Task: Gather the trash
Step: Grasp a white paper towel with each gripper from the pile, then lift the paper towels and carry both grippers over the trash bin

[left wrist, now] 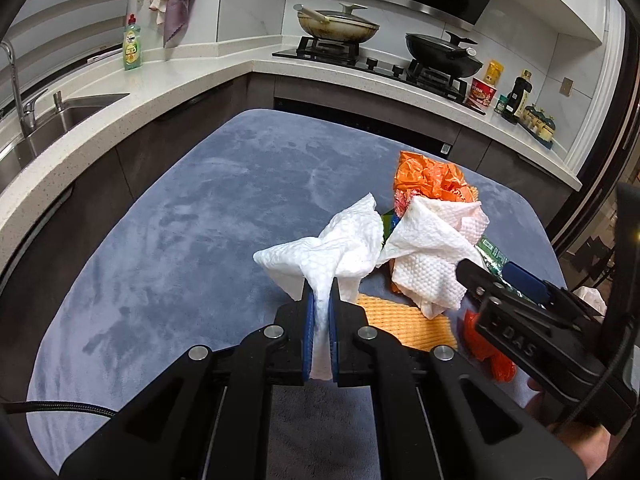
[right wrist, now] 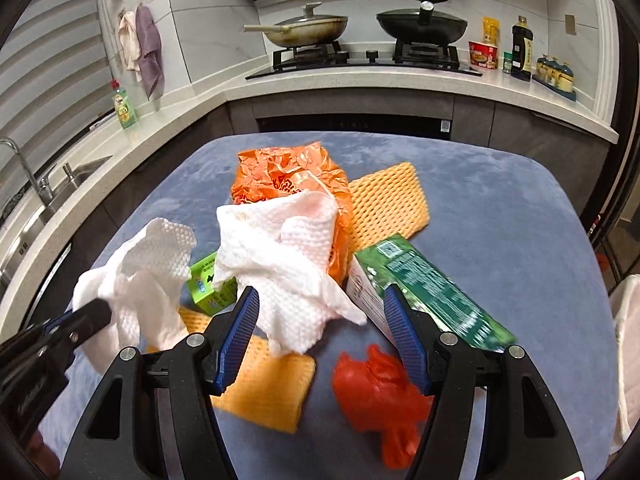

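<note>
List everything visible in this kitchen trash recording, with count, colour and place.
paper towels: 2, white, one atop the pile, one in the left gripper
plastic bag: 1, orange, pile's far side
foam nets: 2, orange-yellow, table
green box: 1, right of pile
small carton: 1, green, under the towels
red bag: 1, near edge
table cover: 1, blue-grey
pans: 2, stove
left gripper: shut on a towel
right gripper: open over the pile

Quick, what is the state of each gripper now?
Left gripper: closed, holding a white paper towel.
Right gripper: open, holding nothing; a second paper towel lies ahead between its fingers.
</note>
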